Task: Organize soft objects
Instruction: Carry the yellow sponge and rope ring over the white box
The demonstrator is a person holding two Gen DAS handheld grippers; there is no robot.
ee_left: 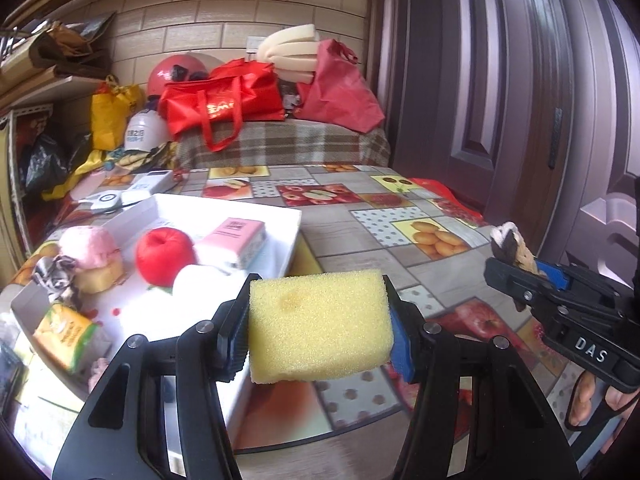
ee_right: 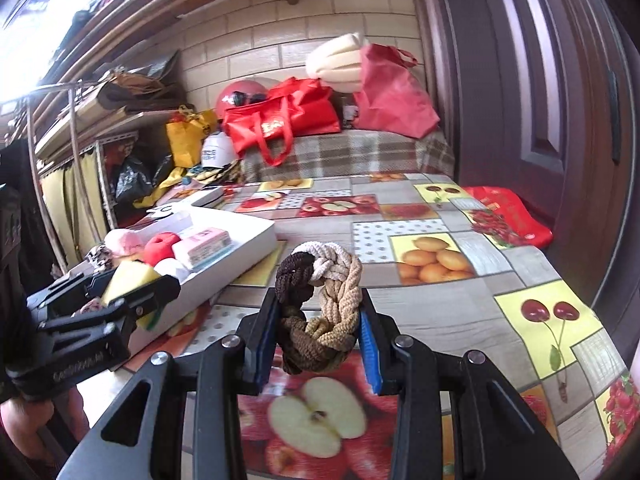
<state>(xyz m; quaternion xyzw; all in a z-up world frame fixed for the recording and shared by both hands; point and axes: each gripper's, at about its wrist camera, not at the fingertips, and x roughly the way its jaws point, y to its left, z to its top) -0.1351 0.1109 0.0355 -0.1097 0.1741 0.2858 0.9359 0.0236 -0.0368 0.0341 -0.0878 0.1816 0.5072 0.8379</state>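
Sponge [ee_left: 320, 326], left wrist view: my left gripper [ee_left: 318, 330] pinches its short ends, airborne just beside the white tray [ee_left: 280, 248]; light, squashy, so gentle pressure. Right wrist view: my right gripper [ee_right: 320, 330] is nearly shut on the limp braided rope ring [ee_right: 320, 312], above the tablecloth [ee_right: 460, 320].

"DAS" in white letters on right gripper [ee_left: 516, 270] body; other print unreadable

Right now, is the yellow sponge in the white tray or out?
Out: the left gripper holds the yellow sponge clear of the white tray.
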